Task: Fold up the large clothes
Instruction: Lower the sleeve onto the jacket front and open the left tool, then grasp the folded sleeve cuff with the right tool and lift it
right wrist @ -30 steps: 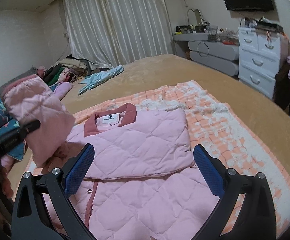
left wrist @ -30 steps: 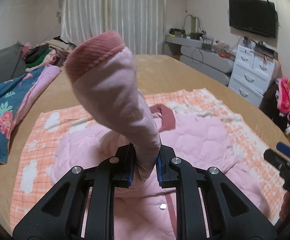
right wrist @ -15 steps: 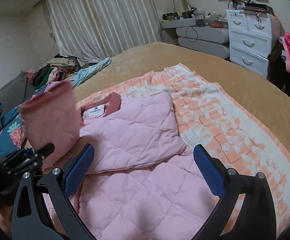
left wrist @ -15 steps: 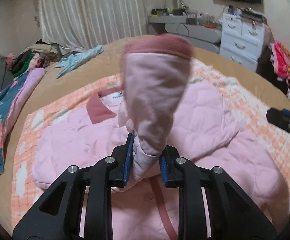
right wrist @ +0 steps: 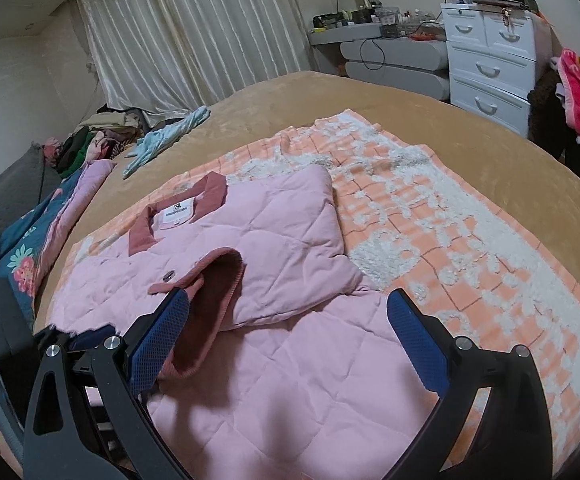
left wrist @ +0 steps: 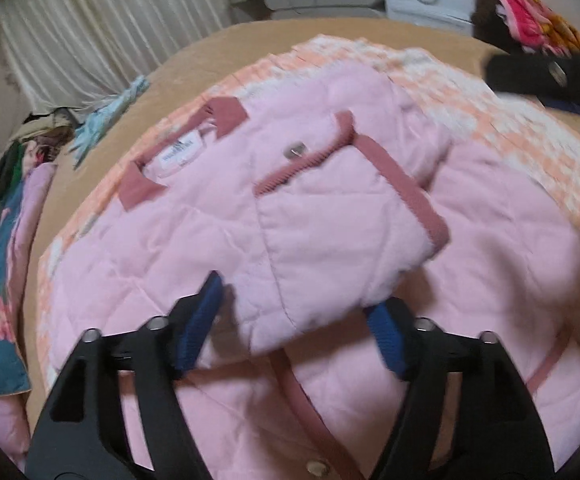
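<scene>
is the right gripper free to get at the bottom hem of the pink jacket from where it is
Probably yes. The right gripper hangs open and empty just above the pink jacket, nothing lying between. The hem itself is below the frame, so its exact spot is unclear.

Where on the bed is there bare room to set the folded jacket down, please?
The tan bedspread lies bare beyond the far edge of the orange checked blanket and along its right side, towards the white drawers. The left is crowded: the light blue garment, the clothes pile and the floral quilt. The pink jacket covers the near blanket.
</scene>
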The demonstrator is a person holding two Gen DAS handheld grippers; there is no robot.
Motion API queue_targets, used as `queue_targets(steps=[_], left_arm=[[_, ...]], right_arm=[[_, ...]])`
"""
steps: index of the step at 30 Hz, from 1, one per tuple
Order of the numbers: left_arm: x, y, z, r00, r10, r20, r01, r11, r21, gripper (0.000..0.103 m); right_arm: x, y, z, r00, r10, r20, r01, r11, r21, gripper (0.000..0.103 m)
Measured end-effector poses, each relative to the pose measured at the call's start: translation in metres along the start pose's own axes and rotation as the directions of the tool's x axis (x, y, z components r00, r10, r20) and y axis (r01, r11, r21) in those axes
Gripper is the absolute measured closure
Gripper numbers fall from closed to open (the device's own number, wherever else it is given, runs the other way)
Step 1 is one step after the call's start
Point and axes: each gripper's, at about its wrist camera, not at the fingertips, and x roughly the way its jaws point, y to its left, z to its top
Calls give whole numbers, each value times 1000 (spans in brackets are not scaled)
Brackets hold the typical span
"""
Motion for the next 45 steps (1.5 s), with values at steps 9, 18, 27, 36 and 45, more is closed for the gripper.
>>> queue_targets(steps=[9, 18, 27, 36, 45], left_arm=[[-21, 49, -24, 974, -225, 1, 218, 940, -263, 9], [-37, 143, -40, 988, -145, 50, 151, 854, -499, 9], [-40, 204, -63, 999, -24, 23, 33, 828, -560, 9], [-36, 234, -82, 999, 2, 35, 20, 791, -611, 9], [-27, 251, -94, 999, 30, 20, -10, 767, -641, 9]], right_arm=[[2, 5, -2, 1000, 1, -16, -1, 1000, -7, 4], [20, 38, -16, 996, 47, -80, -52, 997, -65, 4], [49, 70, -34, 981, 101, -168, -115, 991, -73, 4], [76, 73, -47, 966, 118, -229, -119, 993, 8, 4], [96, 67, -56, 947, 206, -246, -183, 977, 113, 26]])
